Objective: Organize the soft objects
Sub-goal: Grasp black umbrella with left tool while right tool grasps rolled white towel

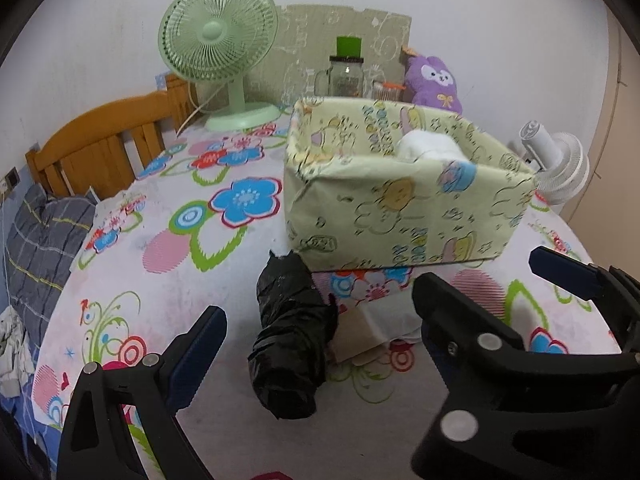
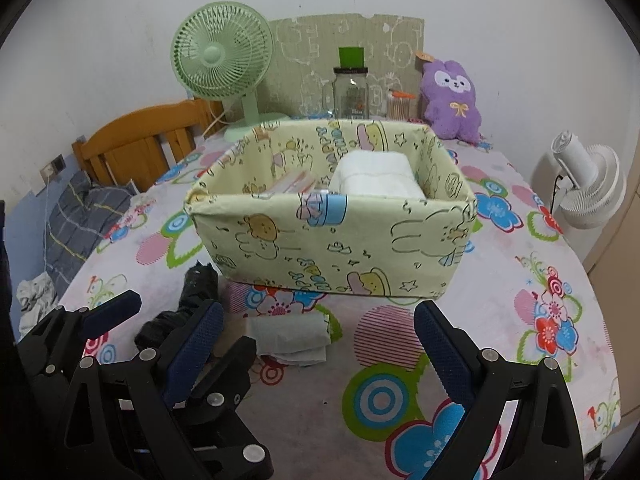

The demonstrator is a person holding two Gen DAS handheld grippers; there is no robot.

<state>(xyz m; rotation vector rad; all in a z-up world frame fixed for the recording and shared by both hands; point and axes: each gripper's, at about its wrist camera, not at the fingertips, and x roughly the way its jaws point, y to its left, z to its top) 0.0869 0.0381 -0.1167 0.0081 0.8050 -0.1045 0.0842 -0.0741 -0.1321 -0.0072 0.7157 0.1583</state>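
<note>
- Soft things sit in two places: a white folded cloth (image 2: 376,178) lies inside the pale yellow fabric box (image 2: 332,236), toward its right side, and a black rolled bundle (image 1: 290,338) lies on the tabletop (image 2: 500,320) just in front of the box's left corner.
- Beside the black bundle, touching it, I see a pale folded cloth (image 2: 290,338) flat on the cover.
- Something pink and clear lies in the box's left half; I cannot tell what it is.
- My left gripper (image 1: 316,312) hovers over the black bundle, jaws spread wide and holding nothing.
- My right gripper (image 2: 320,328) is low before the box, jaws wide apart too, empty.
- Covering the tabletop is a white cloth printed with blue, red and pink flowers and green rings.
- At the far edge, against the white wall, stand a green desk fan (image 2: 222,68), a glass jar with a green lid (image 2: 351,88), a purple plush toy (image 2: 452,100) and a drawn-on cardboard sheet (image 2: 304,60).
- A white fan (image 2: 588,184) stands off the right edge.
- To the left I see a wooden headboard (image 2: 140,140) and grey checked bedding (image 2: 76,216).
</note>
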